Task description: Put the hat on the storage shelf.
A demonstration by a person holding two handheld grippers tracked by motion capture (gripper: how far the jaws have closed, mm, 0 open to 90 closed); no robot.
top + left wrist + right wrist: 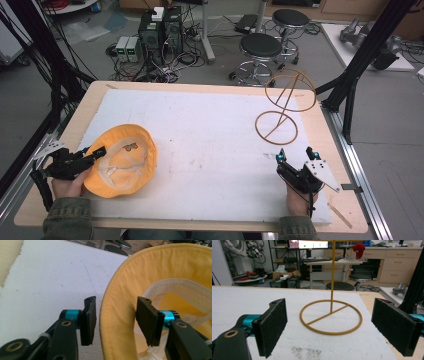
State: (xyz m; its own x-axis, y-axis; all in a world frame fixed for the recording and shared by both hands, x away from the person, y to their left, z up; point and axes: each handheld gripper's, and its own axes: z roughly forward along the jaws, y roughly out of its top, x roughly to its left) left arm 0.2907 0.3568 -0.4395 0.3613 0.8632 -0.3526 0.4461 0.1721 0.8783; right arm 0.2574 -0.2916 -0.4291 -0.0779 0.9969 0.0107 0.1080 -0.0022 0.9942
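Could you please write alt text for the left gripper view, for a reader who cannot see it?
The left gripper straddles the brim of an upturned yellow hat, one black jaw outside the brim and one inside, with a gap showing at the outer pad. The hat lies on a white table cover.

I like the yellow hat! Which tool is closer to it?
Left. The left tool has the yellow hat brim between its jaws. The right tool is far across the table, facing the wire stand.
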